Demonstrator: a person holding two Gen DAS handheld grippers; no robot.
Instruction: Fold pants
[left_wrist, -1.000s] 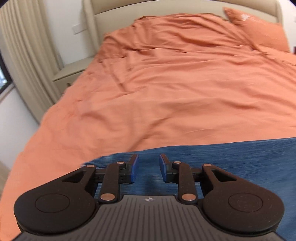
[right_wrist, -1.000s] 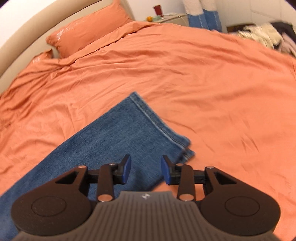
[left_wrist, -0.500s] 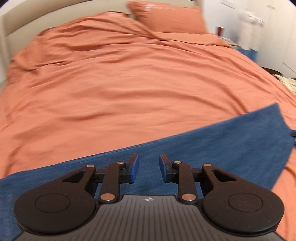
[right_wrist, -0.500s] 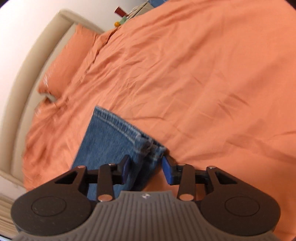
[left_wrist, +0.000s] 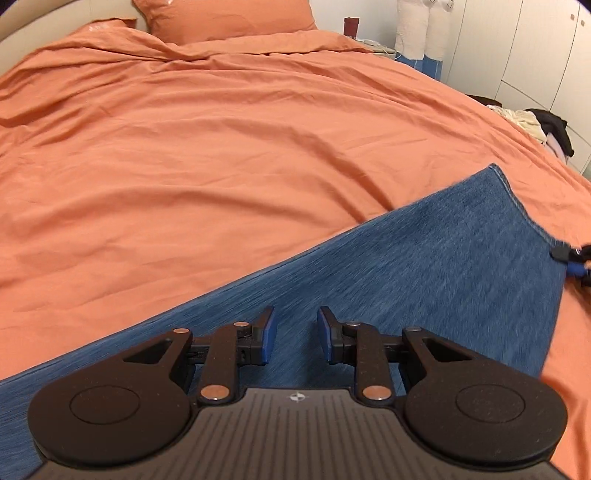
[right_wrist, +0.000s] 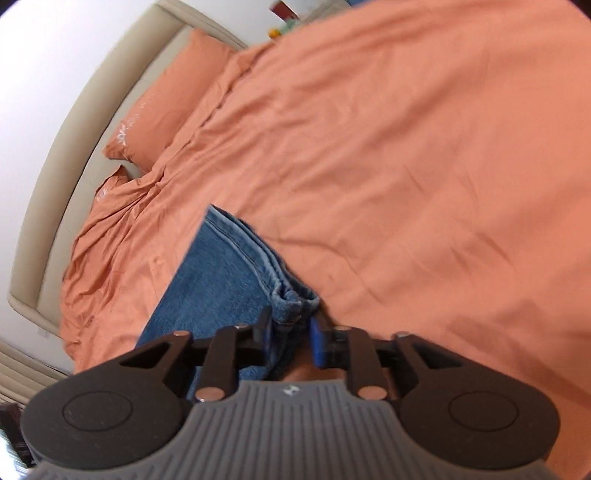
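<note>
While we hover left hand-held gripper (left_wrist: 293, 334) over mid-leg denim, its jaws sit apart, nothing between them. Second ago it looked at waist end, now swung toward hem. Right hand-held gripper (right_wrist: 290, 338) dropped onto hem corner since then: jaws straddle bunched cuff, not yet pinched as far as we can tell. Pants (left_wrist: 424, 273) lie flat across orange bed (left_wrist: 221, 147). Guess: hem grab next, then fold toward waist. Pillow (left_wrist: 225, 16) far back.

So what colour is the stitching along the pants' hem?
Pale, whitish-blue on the hem; right wrist view shows it best.
</note>
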